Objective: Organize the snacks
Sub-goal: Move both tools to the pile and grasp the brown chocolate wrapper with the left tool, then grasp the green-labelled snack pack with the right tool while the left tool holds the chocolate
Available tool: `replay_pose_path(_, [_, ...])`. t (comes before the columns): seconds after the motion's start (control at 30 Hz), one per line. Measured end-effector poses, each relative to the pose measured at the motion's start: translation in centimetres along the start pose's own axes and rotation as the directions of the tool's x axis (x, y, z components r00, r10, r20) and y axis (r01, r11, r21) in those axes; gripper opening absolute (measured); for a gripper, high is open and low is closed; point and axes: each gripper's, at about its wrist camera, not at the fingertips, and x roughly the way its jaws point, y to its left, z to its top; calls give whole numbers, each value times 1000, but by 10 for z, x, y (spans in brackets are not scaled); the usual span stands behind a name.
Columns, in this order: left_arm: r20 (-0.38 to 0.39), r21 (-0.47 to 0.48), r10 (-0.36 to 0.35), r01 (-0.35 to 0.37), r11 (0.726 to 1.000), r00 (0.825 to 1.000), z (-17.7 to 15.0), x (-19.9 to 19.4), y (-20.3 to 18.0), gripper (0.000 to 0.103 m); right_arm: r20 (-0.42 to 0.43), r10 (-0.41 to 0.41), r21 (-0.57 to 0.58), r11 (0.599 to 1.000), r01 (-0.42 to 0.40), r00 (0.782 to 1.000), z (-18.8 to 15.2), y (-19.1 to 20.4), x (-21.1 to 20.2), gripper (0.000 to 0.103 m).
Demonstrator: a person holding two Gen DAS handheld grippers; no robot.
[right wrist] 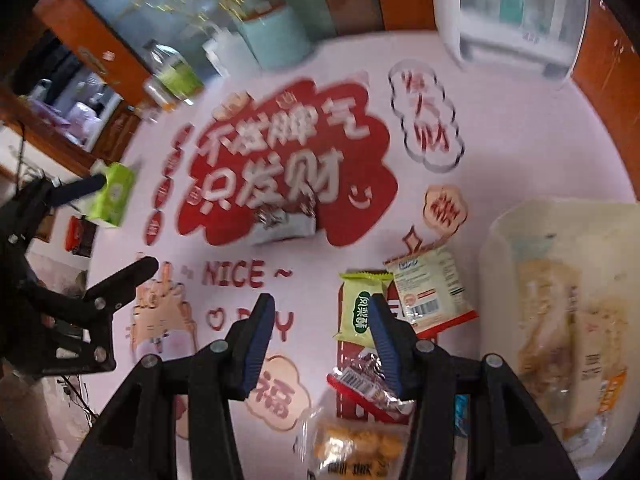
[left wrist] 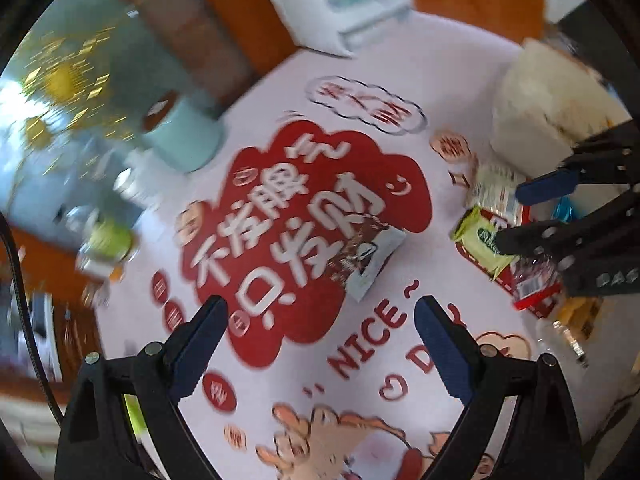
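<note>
Snacks: loose packets lie on a white table mat (right wrist: pixel 520 140) printed with a large red cloud (right wrist: pixel 288 160) of white characters, which serves here as the landmark.

Left gripper (left wrist: pixel 320 336): jaws spread wide, nothing between them; it hangs over the mat just below the red cloud's lower edge, above the "NICE" lettering.

Right gripper (right wrist: pixel 324 340): jaws about half open, gripping nothing; it hangs below and right of the red cloud, its right finger lying across the green packet in that view.

Brown-and-white packet (right wrist: pixel 286 220): lies flat on the red cloud's lower edge, alone, apart from both grippers.

Green packet (right wrist: pixel 360 304): lies below and right of the red cloud, in a small heap.

White packet with a barcode (right wrist: pixel 434 284): just beside the green packet, on its far side from the cloud, overlapping a red wrapper beneath.

Silver-and-red packet (right wrist: pixel 368 384): further below the cloud, in the same heap.

Clear bag of yellow pieces (right wrist: pixel 352 444): lowest of the heap.

White plastic bin (right wrist: pixel 496 264): right of the heap, well right of the cloud, holding pale wrapped packets.

Green tissue pack (right wrist: pixel 114 196): left of the cloud at the mat's edge.

Mint canister (right wrist: pixel 276 36): above the cloud.
</note>
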Motion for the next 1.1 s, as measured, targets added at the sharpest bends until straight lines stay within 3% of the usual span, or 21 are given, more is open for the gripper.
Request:
replay_pose_path(0.2, [-59, 119, -33, 40, 992, 998, 14, 64, -8, 94, -111, -61, 51, 996, 67, 992, -5, -9, 62, 48])
replay_pose_path(0.27, [-74, 118, -48, 56, 991, 996, 15, 79, -8, 93, -134, -64, 63, 995, 73, 989, -8, -10, 75, 45])
replay_pose_path(0.33, [-88, 96, -73, 81, 992, 993, 18, 94, -7, 93, -103, -87, 39, 995, 91, 991, -10, -6, 76, 43])
replay_pose_path(0.43, [-103, 54, -114, 120, 991, 988, 22, 113, -2, 92, -99, -130, 21, 991, 132, 987, -8, -3, 79, 32])
replay_pose_path(0.6, [-120, 27, -167, 171, 985, 979, 26, 132, 1, 90, -112, -119, 33, 992, 124, 986, -10, -9, 76, 31])
replay_pose_path(0.8, [-142, -24, -221, 220, 975, 965, 31, 151, 7, 69, -112, -75, 92, 992, 86, 991, -19, -24, 66, 32])
replay_pose_path(0.9, [-140, -96, -301, 289, 952, 943, 34, 155, 15, 53, -111, -96, 77, 991, 105, 989, -20, -22, 66, 33])
replay_pose_path(0.97, [-130, -108, -296, 283, 953, 946, 34, 153, 16, 39, -113, -120, 66, 990, 128, 986, -18, -19, 68, 36])
replay_pose_path(1.1, [-135, -155, -283, 261, 953, 950, 28, 151, 15, 36, -129, -151, 32, 987, 157, 980, -17, -13, 75, 44])
